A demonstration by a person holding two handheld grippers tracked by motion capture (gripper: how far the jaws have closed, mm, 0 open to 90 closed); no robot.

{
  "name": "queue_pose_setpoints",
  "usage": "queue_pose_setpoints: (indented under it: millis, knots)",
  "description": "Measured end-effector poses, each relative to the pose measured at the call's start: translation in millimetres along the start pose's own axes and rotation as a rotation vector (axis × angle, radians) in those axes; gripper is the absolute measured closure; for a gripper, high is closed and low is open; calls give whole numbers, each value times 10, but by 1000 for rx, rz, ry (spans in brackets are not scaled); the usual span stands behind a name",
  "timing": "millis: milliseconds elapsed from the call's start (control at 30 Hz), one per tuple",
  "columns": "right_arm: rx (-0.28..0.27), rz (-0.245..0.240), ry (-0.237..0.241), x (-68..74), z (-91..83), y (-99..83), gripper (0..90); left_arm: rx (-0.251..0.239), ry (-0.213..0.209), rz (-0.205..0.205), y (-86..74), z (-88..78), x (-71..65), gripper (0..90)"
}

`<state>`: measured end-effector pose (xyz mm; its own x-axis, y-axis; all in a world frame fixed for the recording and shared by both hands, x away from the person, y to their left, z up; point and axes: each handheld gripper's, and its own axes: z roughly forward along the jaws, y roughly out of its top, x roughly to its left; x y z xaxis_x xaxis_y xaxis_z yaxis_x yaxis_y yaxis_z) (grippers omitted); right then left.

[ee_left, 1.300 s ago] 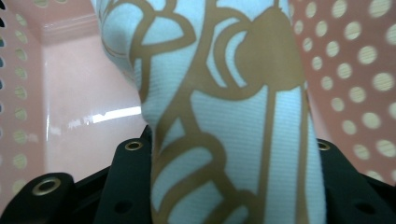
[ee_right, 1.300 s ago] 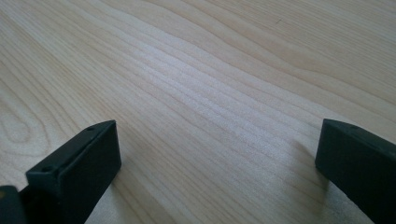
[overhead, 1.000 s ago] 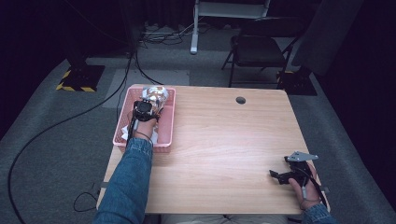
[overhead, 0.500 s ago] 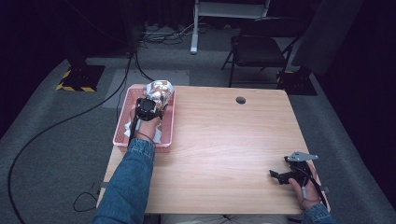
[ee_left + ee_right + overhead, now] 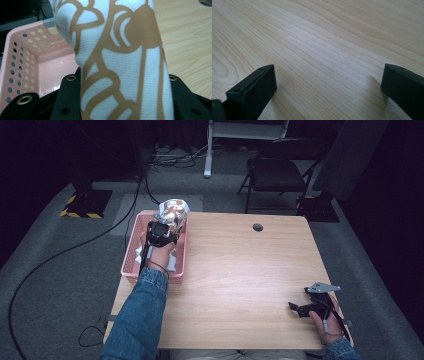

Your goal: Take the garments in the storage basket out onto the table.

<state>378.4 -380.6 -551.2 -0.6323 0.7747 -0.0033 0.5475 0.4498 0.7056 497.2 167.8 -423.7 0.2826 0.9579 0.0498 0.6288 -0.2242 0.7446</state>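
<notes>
High view: the left gripper (image 5: 165,227) clamps a white-and-tan patterned cloth (image 5: 172,212) above the pink basket (image 5: 131,251) — seemingly to lift it clear — while the right gripper (image 5: 300,309) rests open on the table (image 5: 240,270).

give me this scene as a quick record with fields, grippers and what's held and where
left gripper: shut on the white and brown patterned cloth, held above the far end of the pink basket
patterned cloth: bunched between the jaws, lifted clear of the basket floor
pink basket: perforated walls, at the left edge of the wooden table; something white lies inside
right gripper: open, nothing between the jaws, low over the table near its right front corner
table hole: small round opening near the far edge
</notes>
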Motion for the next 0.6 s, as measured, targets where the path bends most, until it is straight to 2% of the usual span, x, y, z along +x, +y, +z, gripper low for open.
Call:
queue_pose_setpoints:
  millis: [367, 600]
  knots:
    - [0, 0, 0, 0, 0, 0, 0, -44, -19, 28, 148, -117, -159, 552]
    - [0, 0, 0, 0, 0, 0, 0, -80, -38, 24, 214, -165, -280, 550]
